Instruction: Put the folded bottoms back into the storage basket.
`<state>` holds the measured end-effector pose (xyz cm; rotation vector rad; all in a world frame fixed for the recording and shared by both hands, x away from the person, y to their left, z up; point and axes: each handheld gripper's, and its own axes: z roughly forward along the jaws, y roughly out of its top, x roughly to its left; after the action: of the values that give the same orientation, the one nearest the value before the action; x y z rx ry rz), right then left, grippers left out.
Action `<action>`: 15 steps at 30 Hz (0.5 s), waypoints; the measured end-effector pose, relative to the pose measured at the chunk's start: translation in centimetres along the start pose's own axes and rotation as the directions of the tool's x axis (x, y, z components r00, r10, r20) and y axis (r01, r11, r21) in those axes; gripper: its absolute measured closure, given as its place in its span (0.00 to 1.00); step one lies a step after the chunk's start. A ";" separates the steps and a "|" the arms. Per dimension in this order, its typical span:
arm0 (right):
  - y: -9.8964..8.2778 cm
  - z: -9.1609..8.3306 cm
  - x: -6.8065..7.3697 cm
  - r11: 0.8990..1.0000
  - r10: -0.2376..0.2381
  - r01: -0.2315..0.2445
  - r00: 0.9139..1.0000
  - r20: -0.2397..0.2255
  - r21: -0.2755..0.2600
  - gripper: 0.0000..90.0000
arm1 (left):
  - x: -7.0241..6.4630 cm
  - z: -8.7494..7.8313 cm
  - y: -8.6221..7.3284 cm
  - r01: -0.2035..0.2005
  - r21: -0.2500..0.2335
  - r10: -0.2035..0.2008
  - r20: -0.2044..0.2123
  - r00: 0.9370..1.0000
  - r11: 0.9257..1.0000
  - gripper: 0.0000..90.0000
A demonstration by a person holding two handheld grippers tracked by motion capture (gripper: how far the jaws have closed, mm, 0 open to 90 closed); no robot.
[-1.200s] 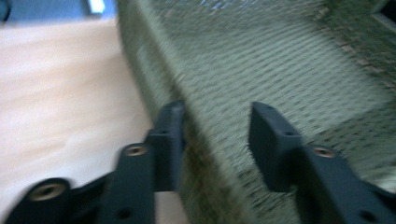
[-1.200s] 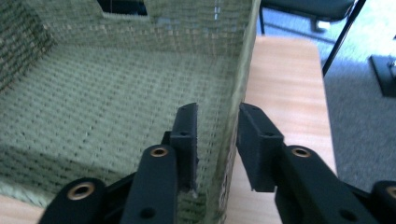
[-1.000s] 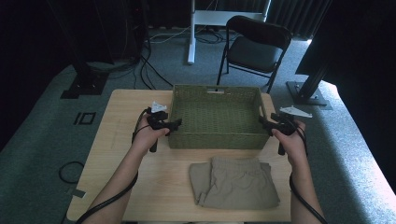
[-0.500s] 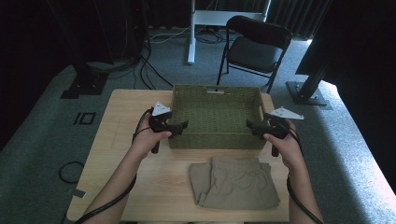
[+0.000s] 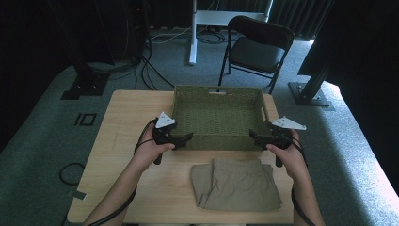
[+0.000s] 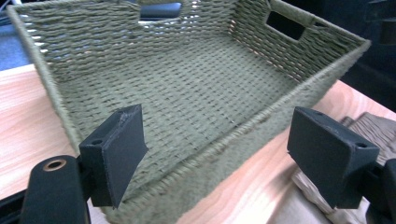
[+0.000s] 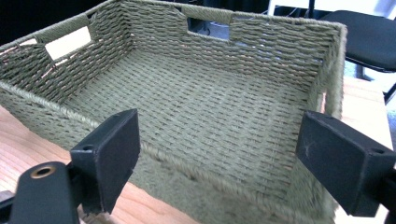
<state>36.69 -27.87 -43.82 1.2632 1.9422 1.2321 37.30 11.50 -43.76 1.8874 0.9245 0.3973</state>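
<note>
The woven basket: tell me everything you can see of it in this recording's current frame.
The basket is a shallow rectangular tray of olive-green woven cord, with a flat woven bottom, low walls and a slot handle cut into three of its walls. It is empty and sits upright and level on the far half of the wooden table, behind the folded khaki garment. The left gripper and right gripper stand open at its near corners; no pad can be seen pressing on it.

An empty green woven basket (image 5: 219, 101) with cut-out handles is set upright on the desk (image 5: 122, 117), folded khaki trousers (image 5: 237, 183) laid just before it.
</note>
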 end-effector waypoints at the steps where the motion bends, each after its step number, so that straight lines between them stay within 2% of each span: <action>1: -0.1 -0.1 0.0 1.000 0.002 -0.002 1.000 0.002 -0.002 0.15 | -0.2 -0.1 -0.1 -0.002 0.004 0.002 0.004 1.000 1.000 0.23; 15: -2.3 -2.1 -0.1 1.000 0.022 -0.022 1.000 0.018 -0.007 0.15 | -2.8 -0.6 -1.3 -0.024 0.016 0.023 0.043 0.999 1.000 0.23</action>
<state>34.09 -29.17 -44.89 1.2911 1.9147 1.2327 34.49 10.11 -44.27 1.9158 0.8799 0.3630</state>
